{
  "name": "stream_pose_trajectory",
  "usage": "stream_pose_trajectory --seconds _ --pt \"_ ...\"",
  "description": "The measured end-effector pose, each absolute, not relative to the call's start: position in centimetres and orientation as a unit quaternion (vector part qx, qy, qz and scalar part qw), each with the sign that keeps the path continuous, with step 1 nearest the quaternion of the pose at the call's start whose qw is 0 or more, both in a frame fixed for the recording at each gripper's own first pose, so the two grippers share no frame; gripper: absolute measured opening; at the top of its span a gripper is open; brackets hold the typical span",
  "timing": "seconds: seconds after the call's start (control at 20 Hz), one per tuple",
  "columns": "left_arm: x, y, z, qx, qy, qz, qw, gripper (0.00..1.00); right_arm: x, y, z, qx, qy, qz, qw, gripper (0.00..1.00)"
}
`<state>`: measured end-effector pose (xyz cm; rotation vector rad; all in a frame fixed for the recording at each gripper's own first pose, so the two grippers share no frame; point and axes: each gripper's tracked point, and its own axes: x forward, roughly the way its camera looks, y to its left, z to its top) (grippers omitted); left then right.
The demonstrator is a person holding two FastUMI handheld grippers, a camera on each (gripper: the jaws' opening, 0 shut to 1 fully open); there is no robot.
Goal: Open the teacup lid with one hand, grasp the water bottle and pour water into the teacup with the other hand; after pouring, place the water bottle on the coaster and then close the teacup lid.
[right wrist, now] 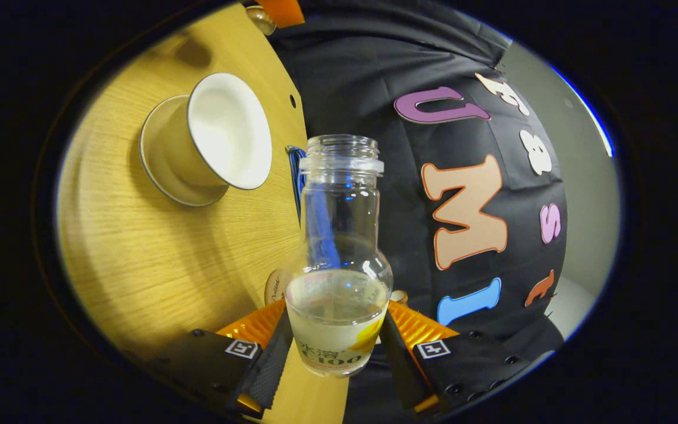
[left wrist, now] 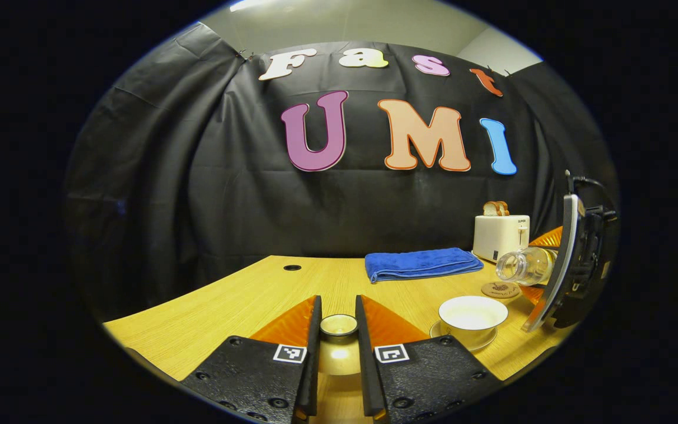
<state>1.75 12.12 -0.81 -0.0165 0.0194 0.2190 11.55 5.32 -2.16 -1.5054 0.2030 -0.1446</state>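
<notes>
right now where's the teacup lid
In the left gripper view the teacup lid sits clamped between the left tongs, low and centre, lifted off the open teacup, which stands to its right on the wooden table.

In the left gripper view the teacup lid point(left wrist: 339, 325) sits between the left gripper's point(left wrist: 339, 353) jaws, above the surface point(left wrist: 239, 300). To its right the teacup point(left wrist: 472, 318) stands on a saucer point(left wrist: 480, 343). Behind the teacup lies the coaster point(left wrist: 500, 289), and above it the water bottle point(left wrist: 526, 265) hangs tipped on its side, mouth leftward, in the right gripper point(right wrist: 334, 341). A folded towel point(left wrist: 421, 263) lies farther back, with a toaster point(left wrist: 500, 235) to its right
</notes>
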Motion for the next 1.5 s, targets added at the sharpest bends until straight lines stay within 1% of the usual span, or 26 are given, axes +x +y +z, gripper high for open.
stream_pose_trajectory --seconds 0.15,0.35,0.4,0.55,0.65,0.7,0.75,0.8,0.85,0.95,1.0,1.05,1.1,1.15,1.2,1.4,1.45,1.5 --pt "1.7 12.1 -0.9 -0.008 0.010 0.109 0.994 0.27 11.9 5.2 -1.6 -0.711 0.085 -0.066 0.695 0.82" --pt "1.8 12.1 -0.9 -0.008 0.009 0.109 0.994 0.27 12.2 5.0 -1.0 -0.735 0.077 -0.070 0.670 0.81" --pt "1.7 12.1 -0.9 -0.008 0.009 0.109 0.994 0.27 12.2 4.9 -0.9 -0.740 0.075 -0.071 0.664 0.82" --pt "1.7 12.1 -0.9 -0.008 0.009 0.109 0.994 0.28 12.3 5.4 -0.2 -0.759 0.064 -0.068 0.644 0.82" --pt "1.7 12.1 -0.8 -0.008 0.009 0.109 0.994 0.28 12.3 5.8 0.1 -0.769 0.056 -0.064 0.634 0.80" --pt "1.8 12.1 -0.8 -0.008 0.009 0.109 0.994 0.25 12.3 6.1 0.1 -0.773 0.054 -0.062 0.629 0.80" --pt "1.7 12.1 -0.9 -0.008 0.009 0.109 0.994 0.25 12.4 6.5 0.1 -0.778 0.051 -0.062 0.623 0.80" --pt "1.7 12.1 -0.8 -0.008 0.009 0.109 0.994 0.27 12.5 6.6 0.1 -0.783 0.049 -0.060 0.618 0.80" --pt "1.7 12.1 -0.9 -0.008 0.009 0.109 0.994 0.25 12.5 6.7 0.2 -0.787 0.049 -0.059 0.612 0.80" --pt "1.7 12.1 -0.9 -0.009 0.009 0.109 0.994 0.28 12.5 6.7 0.3 -0.795 0.049 -0.059 0.601 0.80" --pt "1.8 12.1 -0.8 -0.009 0.009 0.109 0.994 0.25 12.6 6.6 0.4 -0.799 0.047 -0.060 0.596 0.81" --pt "1.7 12.1 -0.9 -0.009 0.009 0.109 0.994 0.28 12.6 6.7 0.5 -0.802 0.044 -0.061 0.592 0.82" --pt "1.8 12.1 -0.8 -0.009 0.009 0.109 0.994 0.26 12.6 6.8 0.5 -0.804 0.040 -0.060 0.590 0.80" --pt "1.7 12.1 -0.9 -0.009 0.009 0.109 0.994 0.28 12.7 6.8 0.6 -0.806 0.037 -0.061 0.588 0.81" --pt "1.7 12.1 -0.9 -0.009 0.010 0.109 0.994 0.28 12.8 6.9 0.7 -0.808 0.035 -0.061 0.585 0.80" --pt "1.7 12.1 -0.9 -0.009 0.009 0.109 0.994 0.28 12.8 7.2 1.2 -0.822 0.025 -0.061 0.566 0.80" --pt "1.8 12.1 -0.9 -0.009 0.009 0.109 0.994 0.26 12.7 7.3 1.4 -0.826 0.022 -0.061 0.560 0.80" --pt "1.8 12.1 -0.8 -0.009 0.009 0.109 0.994 0.28 12.9 7.3 1.6 -0.829 0.018 -0.063 0.556 0.81"
